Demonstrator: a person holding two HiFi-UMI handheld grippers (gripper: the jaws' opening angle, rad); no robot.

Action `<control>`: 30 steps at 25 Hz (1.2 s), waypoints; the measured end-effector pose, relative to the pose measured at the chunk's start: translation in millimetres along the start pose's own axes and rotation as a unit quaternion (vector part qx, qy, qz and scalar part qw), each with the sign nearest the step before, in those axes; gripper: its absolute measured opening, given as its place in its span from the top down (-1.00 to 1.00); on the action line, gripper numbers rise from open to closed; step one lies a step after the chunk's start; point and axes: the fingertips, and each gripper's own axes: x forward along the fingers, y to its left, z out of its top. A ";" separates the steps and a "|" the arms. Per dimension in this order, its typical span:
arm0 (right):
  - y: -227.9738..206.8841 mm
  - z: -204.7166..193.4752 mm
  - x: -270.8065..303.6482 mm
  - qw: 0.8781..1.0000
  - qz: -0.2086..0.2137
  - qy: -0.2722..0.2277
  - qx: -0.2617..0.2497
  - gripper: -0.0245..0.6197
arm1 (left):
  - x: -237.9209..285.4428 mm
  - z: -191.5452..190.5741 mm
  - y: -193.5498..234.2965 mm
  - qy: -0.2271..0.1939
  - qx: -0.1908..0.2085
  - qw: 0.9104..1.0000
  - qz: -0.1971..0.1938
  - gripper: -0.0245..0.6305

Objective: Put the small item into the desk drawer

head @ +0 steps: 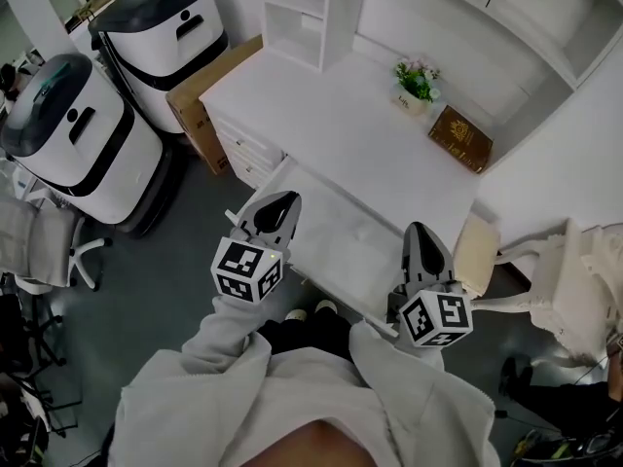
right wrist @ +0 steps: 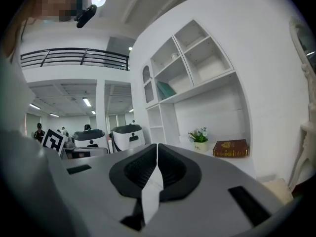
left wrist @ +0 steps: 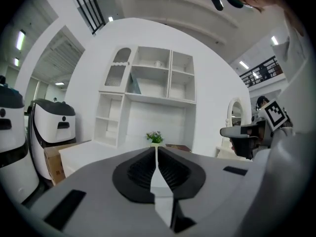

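Pale sleeves (head: 229, 343) fill the bottom of the head view, and from them the left gripper (head: 279, 205) and right gripper (head: 425, 238) reach toward the front edge of a white desk (head: 331, 115). Both have their jaws pressed together with nothing between them, as each gripper view shows plainly. No small item is in hand. The likeliest candidate is the potted plant (head: 417, 84) at the back of the desktop, with a brown book (head: 460, 138) lying flat just beside it, both well apart from the grippers. The plant looks light but top-heavy, with a stiff little pot and soft leaves, so the pot's sides are the place to pinch, low down. The book would be stiffer and heavier, and best taken by an edge. A lower pale panel (head: 341, 227) under the desk's front edge may be the drawer pulled out, though I cannot tell for sure. Only the head view shows that panel and the side drawers (head: 248, 154). The gripper views show instead the shelves (left wrist: 153, 83) above the desk, and the left gripper view catches the right gripper's marker cube (left wrist: 275, 113).
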 end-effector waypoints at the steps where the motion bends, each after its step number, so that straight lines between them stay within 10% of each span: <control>1: -1.4 1.7 -1.0 1.000 -0.003 -0.004 -0.002 0.82 | -1.4 0.9 -0.4 0.002 0.004 1.000 0.005 0.84; 30: -5.8 -40.1 -2.8 0.999 0.004 0.046 0.004 0.82 | -11.9 -11.7 -27.5 0.001 0.028 1.000 0.008 0.88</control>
